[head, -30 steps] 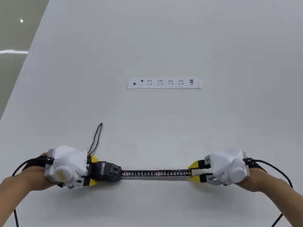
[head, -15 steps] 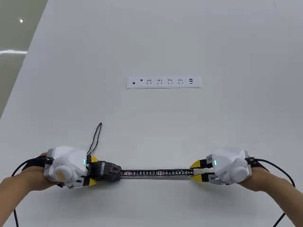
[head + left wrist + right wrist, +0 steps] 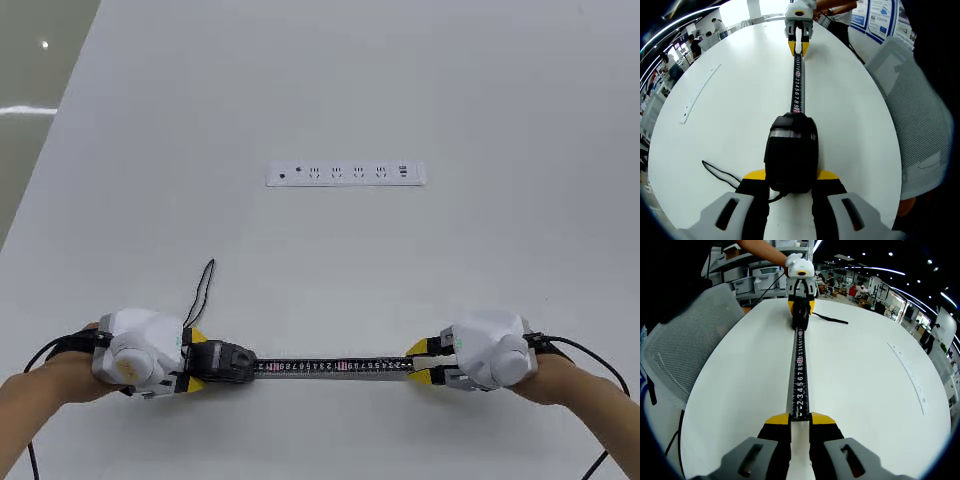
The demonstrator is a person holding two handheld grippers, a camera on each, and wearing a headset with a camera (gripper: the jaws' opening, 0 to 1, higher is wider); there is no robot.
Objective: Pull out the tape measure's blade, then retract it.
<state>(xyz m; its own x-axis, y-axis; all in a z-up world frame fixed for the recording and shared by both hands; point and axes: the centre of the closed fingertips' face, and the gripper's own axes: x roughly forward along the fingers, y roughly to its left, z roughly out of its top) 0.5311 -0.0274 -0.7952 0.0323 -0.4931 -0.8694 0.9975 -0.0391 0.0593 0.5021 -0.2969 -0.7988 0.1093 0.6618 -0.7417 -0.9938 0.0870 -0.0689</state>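
As left gripper point(image 3: 200, 361) clamps case point(image 3: 228, 362) (boxy), blade point(image 3: 330, 366) flat.

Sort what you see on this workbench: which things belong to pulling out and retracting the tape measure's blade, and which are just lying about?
Part of the job:
- tape measure case, held in the left gripper
- blade, drawn out, its end in the right gripper

Just lying about:
- power strip, farther back on the table
- mesh chair beside the table

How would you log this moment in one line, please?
left gripper shut on tape measure | right gripper shut on blade tip | blade stretched out between them | retraction not yet done
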